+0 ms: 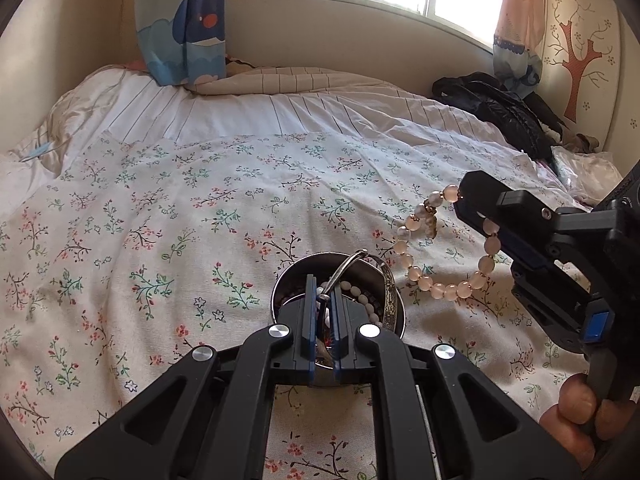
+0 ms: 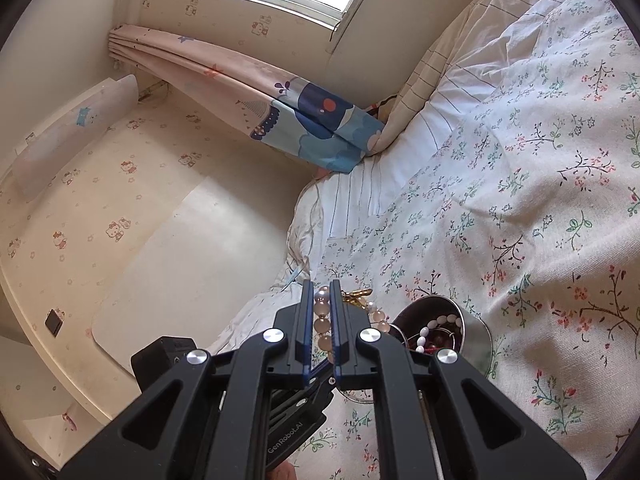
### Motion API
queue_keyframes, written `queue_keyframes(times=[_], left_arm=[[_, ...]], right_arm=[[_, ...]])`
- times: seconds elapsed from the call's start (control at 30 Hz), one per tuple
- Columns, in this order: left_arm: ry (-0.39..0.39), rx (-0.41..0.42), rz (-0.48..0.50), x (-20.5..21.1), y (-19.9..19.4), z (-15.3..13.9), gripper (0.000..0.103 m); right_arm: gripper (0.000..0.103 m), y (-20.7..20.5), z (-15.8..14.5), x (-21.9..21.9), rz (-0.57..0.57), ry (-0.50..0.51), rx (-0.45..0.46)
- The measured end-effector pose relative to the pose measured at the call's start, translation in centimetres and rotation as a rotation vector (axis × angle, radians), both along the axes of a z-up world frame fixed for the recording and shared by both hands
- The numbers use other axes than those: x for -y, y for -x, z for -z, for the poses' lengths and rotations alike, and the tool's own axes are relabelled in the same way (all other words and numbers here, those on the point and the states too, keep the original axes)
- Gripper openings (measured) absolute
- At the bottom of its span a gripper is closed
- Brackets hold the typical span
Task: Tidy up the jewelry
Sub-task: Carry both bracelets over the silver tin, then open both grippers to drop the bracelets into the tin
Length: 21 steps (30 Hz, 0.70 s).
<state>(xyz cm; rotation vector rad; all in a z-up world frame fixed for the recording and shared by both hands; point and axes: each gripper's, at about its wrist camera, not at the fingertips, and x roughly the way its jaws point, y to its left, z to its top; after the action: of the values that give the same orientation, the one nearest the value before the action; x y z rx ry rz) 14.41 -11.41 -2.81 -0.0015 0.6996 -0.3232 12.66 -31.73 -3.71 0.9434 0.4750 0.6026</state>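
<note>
A round metal tin [image 1: 394,322] sits on the floral bedspread and holds several pieces: a silver bangle [image 1: 390,294], white beads and dark beads. My left gripper [image 1: 323,286] is over the tin, its jaws nearly closed on a thin silver ring [image 1: 346,266] that leans out of the tin. My right gripper [image 2: 321,292] is shut on a pink bead bracelet [image 2: 323,326], held in the air to the right of the tin. In the left wrist view the bracelet [image 1: 440,286] hangs as a loop from the right gripper [image 1: 466,192]. The tin [image 2: 478,330] also shows in the right wrist view.
The floral bedspread [image 1: 200,208] covers the bed, with striped bedding [image 1: 248,108] behind. Dark clothes [image 1: 508,112] lie at the far right by the wall. Curtains [image 1: 180,20] hang beside the window. A cream wall [image 2: 100,208] borders the bed's left side.
</note>
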Motion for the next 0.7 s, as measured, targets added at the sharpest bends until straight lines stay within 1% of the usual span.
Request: queue_keyframes(times=[0.27, 0.37, 0.43, 0.47, 0.5, 0.53, 0.57, 0.6, 0.7], left_arm=[[0.013, -0.042, 0.01, 0.5, -1.6, 1.2, 0.005], [0.001, -0.085, 0.018, 1.2, -2.6, 2.1, 0.006], [-0.008, -0.121, 0.023, 1.4, -3.2, 2.7, 0.011], [-0.007, -0.123, 0.018, 1.3, -3.3, 2.7, 0.018], [0.0, -0.119, 0.009, 1.1, -3.3, 2.6, 0.031], [0.014, -0.114, 0.0, 0.8, -3.2, 2.3, 0.04], [0.035, -0.105, -0.005, 0.4, -3.2, 2.1, 0.051], [0.042, -0.099, -0.02, 0.1, -3.2, 1.8, 0.058], [0.072, -0.069, -0.078, -1.4, -3.2, 1.0, 0.062]], right_arm=[[0.009, -0.6, 0.2, -0.1, 0.005, 0.024, -0.014], [0.01, -0.9, 0.6, -0.2, 0.005, 0.038, -0.028], [0.01, -1.2, 0.8, -0.2, 0.009, 0.049, -0.038], [0.01, -1.4, 0.9, -0.2, 0.01, 0.05, -0.041], [0.01, -1.5, 1.0, -0.2, 0.011, 0.052, -0.044], [0.01, -1.7, 1.2, -0.3, 0.01, 0.053, -0.047], [0.01, -1.8, 1.3, -0.3, 0.009, 0.055, -0.051], [0.01, -1.9, 1.4, -0.4, 0.008, 0.058, -0.055], [0.01, -2.2, 1.6, -0.8, -0.001, 0.061, -0.064]])
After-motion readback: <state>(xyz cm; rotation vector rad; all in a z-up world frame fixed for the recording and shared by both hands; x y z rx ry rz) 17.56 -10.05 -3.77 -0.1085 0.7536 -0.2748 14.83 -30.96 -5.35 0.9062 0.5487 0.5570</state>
